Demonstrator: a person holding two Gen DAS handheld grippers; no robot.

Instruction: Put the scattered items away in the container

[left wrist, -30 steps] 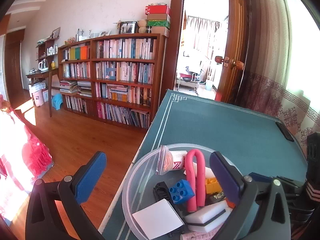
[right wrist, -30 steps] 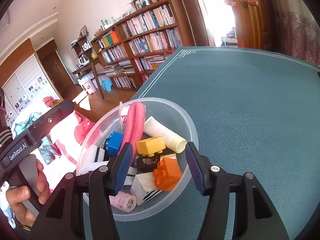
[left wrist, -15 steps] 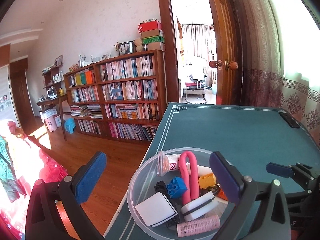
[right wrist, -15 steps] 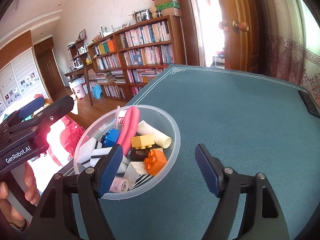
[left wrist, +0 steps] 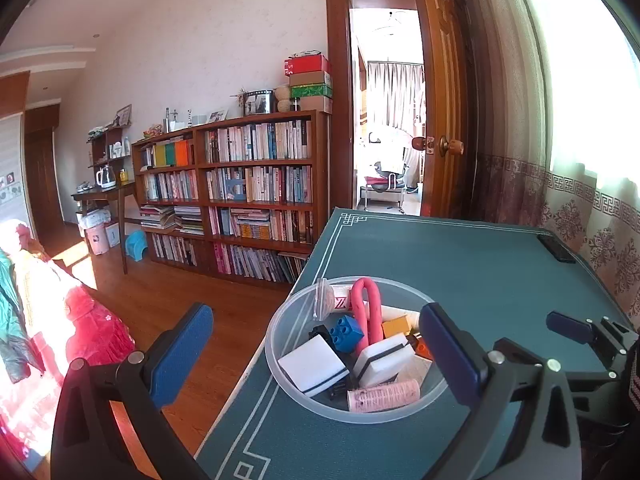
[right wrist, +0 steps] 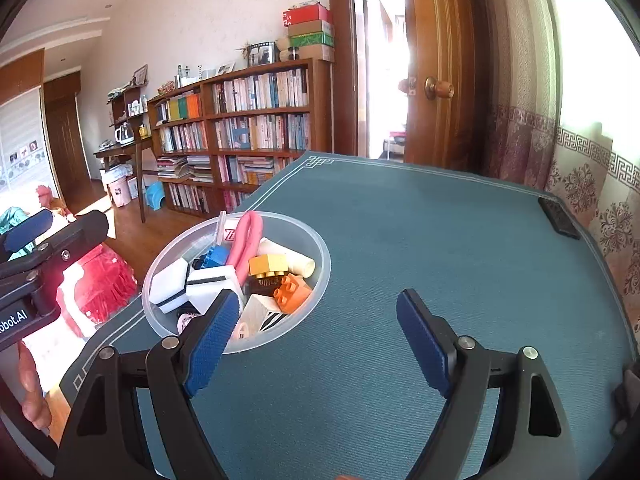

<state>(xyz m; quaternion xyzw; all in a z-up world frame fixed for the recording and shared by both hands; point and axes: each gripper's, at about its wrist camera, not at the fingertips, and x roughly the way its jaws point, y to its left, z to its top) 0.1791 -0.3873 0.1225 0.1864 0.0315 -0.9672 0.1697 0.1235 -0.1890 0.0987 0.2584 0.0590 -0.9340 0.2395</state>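
Observation:
A clear plastic bowl [left wrist: 280, 344] [right wrist: 320, 276] stands near the left edge of the teal table mat. It holds a pink loop [left wrist: 366, 308] [right wrist: 248, 236], a blue brick [left wrist: 346, 332], a yellow brick [right wrist: 268, 264], an orange brick [right wrist: 292, 288], white sponges [left wrist: 312, 366] [right wrist: 170, 284] and a pink roller [left wrist: 384, 396]. My left gripper [left wrist: 316, 344] is open, raised before the bowl, nothing between its fingers. My right gripper [right wrist: 316, 332] is open too, just right of the bowl and nearer to me, and holds nothing.
A dark flat device [left wrist: 556, 248] [right wrist: 558, 220] lies at the mat's far right edge by the curtain. Left of the table are wood floor, a long bookshelf [left wrist: 240, 192] and red clothing [left wrist: 92, 332]. An open door [left wrist: 440, 120] is behind the table.
Both grippers have drawn back and risen from the bowl. The right gripper's fingers have spread wider and shifted right. The bowl's contents lie as before.

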